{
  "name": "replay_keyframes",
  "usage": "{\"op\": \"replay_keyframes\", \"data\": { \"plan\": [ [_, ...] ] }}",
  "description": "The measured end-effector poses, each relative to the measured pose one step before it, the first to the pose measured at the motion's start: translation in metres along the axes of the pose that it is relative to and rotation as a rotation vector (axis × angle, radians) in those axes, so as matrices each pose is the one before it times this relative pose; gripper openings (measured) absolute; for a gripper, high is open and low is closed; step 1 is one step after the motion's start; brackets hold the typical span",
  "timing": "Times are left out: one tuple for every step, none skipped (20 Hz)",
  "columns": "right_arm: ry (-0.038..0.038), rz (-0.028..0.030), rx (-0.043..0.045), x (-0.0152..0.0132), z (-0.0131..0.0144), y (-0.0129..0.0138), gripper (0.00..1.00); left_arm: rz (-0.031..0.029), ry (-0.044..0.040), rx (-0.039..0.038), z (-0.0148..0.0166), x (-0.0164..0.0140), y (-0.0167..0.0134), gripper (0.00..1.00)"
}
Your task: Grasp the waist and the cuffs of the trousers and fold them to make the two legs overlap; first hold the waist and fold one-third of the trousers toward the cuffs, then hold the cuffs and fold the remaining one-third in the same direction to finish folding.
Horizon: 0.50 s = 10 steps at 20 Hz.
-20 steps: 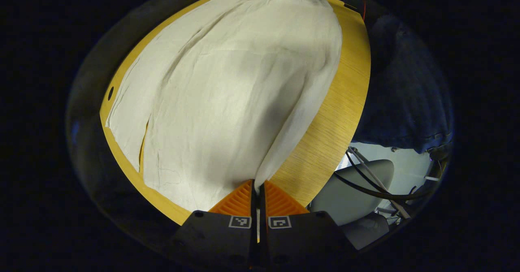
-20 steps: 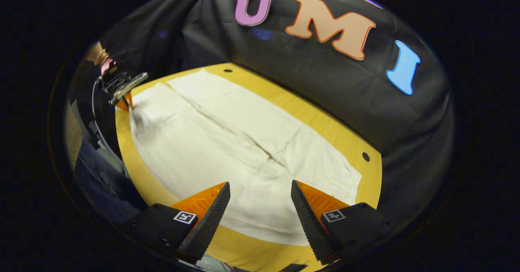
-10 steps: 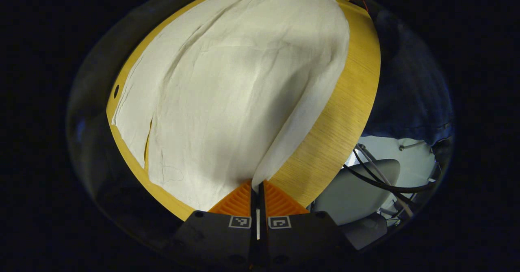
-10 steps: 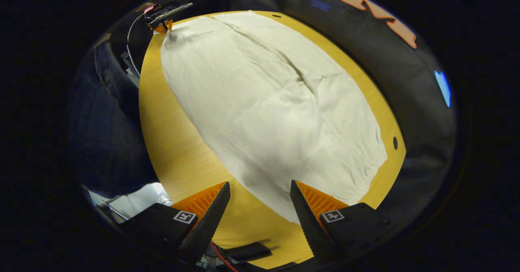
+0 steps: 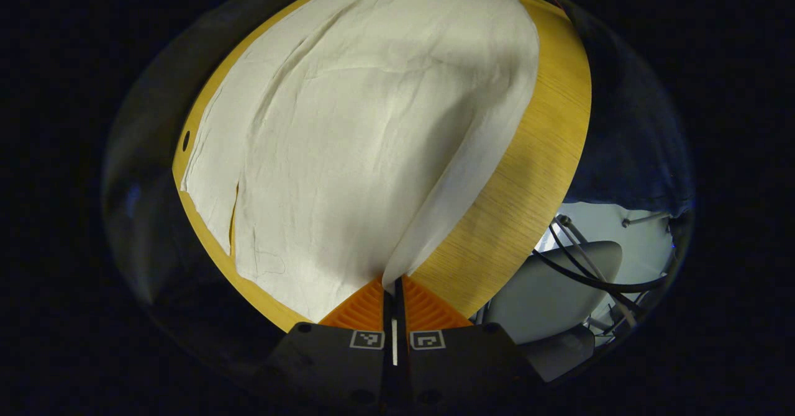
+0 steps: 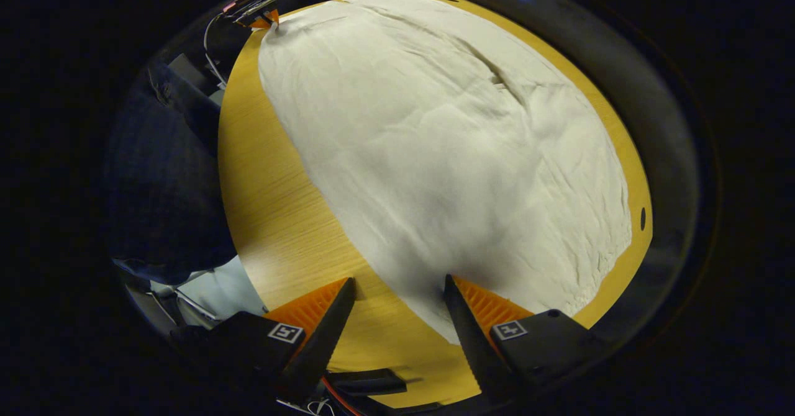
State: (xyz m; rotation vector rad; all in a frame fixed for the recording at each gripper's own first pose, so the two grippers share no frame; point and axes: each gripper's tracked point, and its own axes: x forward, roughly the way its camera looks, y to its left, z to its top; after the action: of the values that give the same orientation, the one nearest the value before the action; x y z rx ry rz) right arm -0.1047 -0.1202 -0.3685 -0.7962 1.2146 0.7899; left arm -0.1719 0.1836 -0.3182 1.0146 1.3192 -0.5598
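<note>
We've got the left gripper (image 5: pixel 394 282) pinched tight on a near corner of the trousers (image 5: pixel 372 124), lifting that edge off the table (image 5: pixel 528 174). The right gripper (image 6: pixel 397 292) hangs wide apart above the opposite near corner. We should drop it squarely over that edge, close, then carry both corners across together. The cloth nearly fills the tabletop; bare wood only runs along our side.

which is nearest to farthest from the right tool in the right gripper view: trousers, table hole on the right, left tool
1. Trousers: their near corner lies between the open right tool fingers.
2. Table hole: at the right edge.
3. Left tool: top left, at the trousers' far corner.
</note>
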Motion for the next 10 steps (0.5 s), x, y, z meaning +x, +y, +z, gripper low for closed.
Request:
{"op": "replay_keyframes", "data": {
  "plan": [
    [0.00733,0.00436,-0.00003,0.00010,-0.00032,-0.00056,0.93,-0.00587,-0.00126,-0.00798,-0.00046,0.00078,0.00055,0.01],
    [0.00421,0.00177,0.00227,0.00151,0.00011,-0.00066,0.93,-0.00654,-0.00208,-0.00416,0.00104,0.00014,-0.00008,0.01],
    [0.00545,-0.00117,0.00374,-0.00033,0.00021,-0.00126,0.93,-0.00670,-0.00125,-0.00141,-0.00059,0.00051,0.00047,0.01],
    [0.01059,-0.00255,0.00700,-0.00009,0.00026,-0.00016,0.92,-0.00575,0.00028,0.00023,0.00019,0.00005,0.00032,0.01],
    [0.00973,-0.00385,0.01138,-0.00040,0.00052,-0.00170,0.84,-0.00463,0.00075,0.00157,-0.00003,-0.00044,-0.00055,0.01],
    [0.01171,-0.00389,0.01053,0.00134,-0.00039,-0.00074,0.87,-0.00364,-0.00022,0.00164,0.00052,-0.00004,-0.00051,0.01],
    [0.00775,-0.00411,0.00828,-0.00024,0.00145,-0.00222,0.78,-0.00278,-0.00163,0.00033,-0.00048,0.00024,0.00015,0.01],
    [0.00596,-0.00465,0.00728,-0.00020,-0.00029,-0.00131,0.72,-0.00270,-0.00191,-0.00369,0.00034,-0.00011,-0.00079,0.01],
    [0.00240,-0.00212,0.00201,0.00092,0.00010,-0.00182,0.66,-0.00392,-0.00334,-0.00588,0.00018,-0.00024,-0.00067,0.00],
    [0.00352,-0.00555,0.00426,-0.00040,0.00008,-0.00198,0.53,-0.00369,-0.00261,-0.00651,0.00011,0.00004,-0.00011,0.01]
  ]
}}
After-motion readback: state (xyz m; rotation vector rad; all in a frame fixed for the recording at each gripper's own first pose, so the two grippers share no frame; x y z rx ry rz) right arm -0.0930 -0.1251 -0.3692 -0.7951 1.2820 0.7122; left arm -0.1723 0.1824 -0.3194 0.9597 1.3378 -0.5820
